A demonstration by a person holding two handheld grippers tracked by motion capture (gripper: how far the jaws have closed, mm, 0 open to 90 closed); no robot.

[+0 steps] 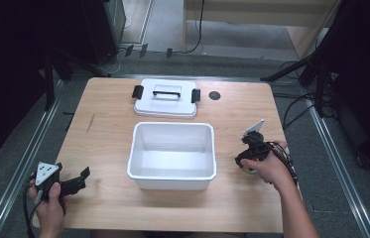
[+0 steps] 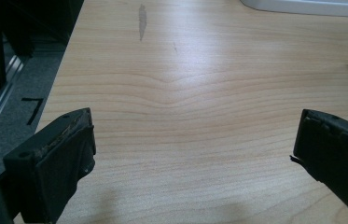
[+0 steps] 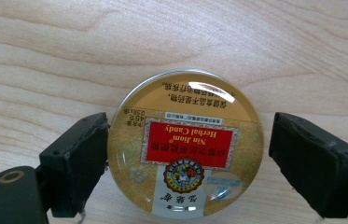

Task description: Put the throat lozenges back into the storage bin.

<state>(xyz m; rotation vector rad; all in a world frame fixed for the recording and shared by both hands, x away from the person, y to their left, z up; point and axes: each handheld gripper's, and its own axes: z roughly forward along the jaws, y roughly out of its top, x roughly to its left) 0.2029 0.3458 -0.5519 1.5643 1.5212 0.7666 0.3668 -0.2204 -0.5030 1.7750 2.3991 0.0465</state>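
Observation:
A round gold candy tin (image 3: 185, 144) with a red label lies flat on the wooden table. My right gripper (image 3: 190, 140) stands open around it, pointing down. Its left pad (image 3: 83, 158) touches the tin's rim, while a narrow gap separates the right pad (image 3: 311, 158) from the tin. In the high view the right gripper (image 1: 248, 161) sits just right of the white bin (image 1: 172, 174), with a hand over it. My left gripper (image 1: 83, 179) rests near the table's front left corner. It is open over bare wood (image 2: 195, 140) with nothing between its pads.
The empty white bin stands mid-table. Behind it lies its white lid (image 1: 165, 99) with a black handle and side clips. A small dark round spot (image 1: 215, 95) marks the table to the lid's right. Bare wood lies left of the bin.

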